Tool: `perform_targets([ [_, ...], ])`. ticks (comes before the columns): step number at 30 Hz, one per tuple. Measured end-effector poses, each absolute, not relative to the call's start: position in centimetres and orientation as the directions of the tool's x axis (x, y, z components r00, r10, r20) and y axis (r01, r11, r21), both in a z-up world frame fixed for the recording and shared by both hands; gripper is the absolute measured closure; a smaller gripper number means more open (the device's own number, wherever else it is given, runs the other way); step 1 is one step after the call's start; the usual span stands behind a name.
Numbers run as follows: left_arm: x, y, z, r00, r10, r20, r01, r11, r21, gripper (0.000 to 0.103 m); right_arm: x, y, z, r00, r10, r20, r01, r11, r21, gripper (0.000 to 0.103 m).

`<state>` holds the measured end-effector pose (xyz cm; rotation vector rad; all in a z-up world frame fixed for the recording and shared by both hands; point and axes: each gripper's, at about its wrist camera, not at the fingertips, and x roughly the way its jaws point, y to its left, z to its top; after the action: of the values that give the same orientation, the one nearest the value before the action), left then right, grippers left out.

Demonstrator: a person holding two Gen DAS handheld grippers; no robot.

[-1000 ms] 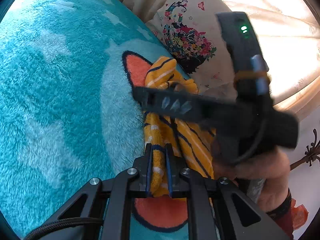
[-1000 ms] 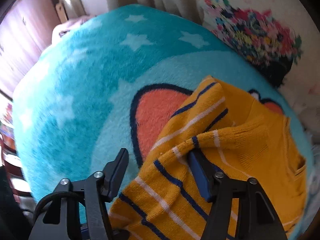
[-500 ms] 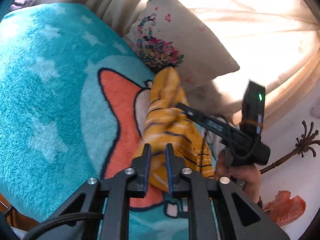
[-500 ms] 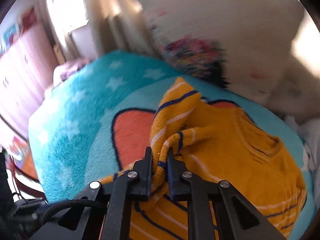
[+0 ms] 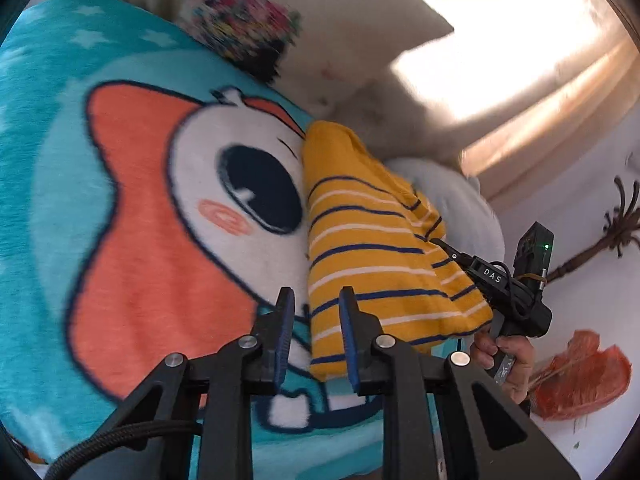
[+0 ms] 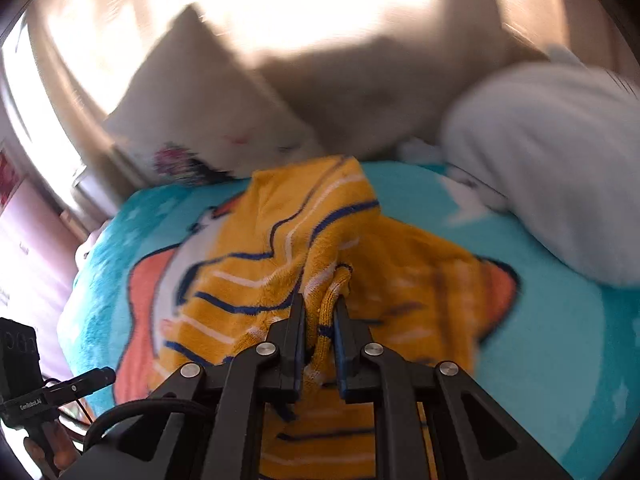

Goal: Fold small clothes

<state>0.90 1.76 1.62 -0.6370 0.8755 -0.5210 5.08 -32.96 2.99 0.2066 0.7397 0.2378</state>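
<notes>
Teal cartoon-fish blanket (image 5: 120,208), floral pillow (image 5: 320,32), sunlit beige curtain (image 5: 540,40), white wall (image 5: 592,184)

Bed covered by teal fleece blanket (image 5: 48,184) with white stars, orange-and-white cartoon fish print. Yellow striped knit garment (image 5: 376,248) lying on blanket near head end. Floral pillow (image 5: 280,36) and pale grey cushion (image 6: 552,152) resting at head end.
</notes>
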Motion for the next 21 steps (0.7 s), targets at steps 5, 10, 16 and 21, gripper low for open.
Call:
perform_targets([
  [5, 2.2, -2.8, 1.3, 0.474, -0.658, -0.585, 0.185, 0.724, -0.664, 0.081, 4.8, -37.4, 1.0, 0.719, 0.277, -0.637, -0.079, 0.944, 0.321, 0.092],
  [10, 3.5, -7.0, 1.1, 0.437, -0.656, -0.615, 0.242, 0.744, -0.622, 0.071, 4.0, -40.0, -0.9, 0.715, 0.271, -0.644, -0.05, 0.939, 0.34, 0.092],
  [16, 4.8, -10.0, -0.4, 0.43, -0.607, -0.668, 0.251, 0.791, -0.557, 0.064, 4.0, -41.4, -3.5, 0.699, 0.256, -0.668, -0.013, 0.938, 0.346, 0.078],
  [21, 4.9, -10.5, -0.4, 0.442, -0.584, -0.681, 0.263, 0.81, -0.524, 0.057, 1.8, -43.3, 0.2, 0.784, 0.24, -0.572, 0.004, 0.92, 0.391, 0.065],
])
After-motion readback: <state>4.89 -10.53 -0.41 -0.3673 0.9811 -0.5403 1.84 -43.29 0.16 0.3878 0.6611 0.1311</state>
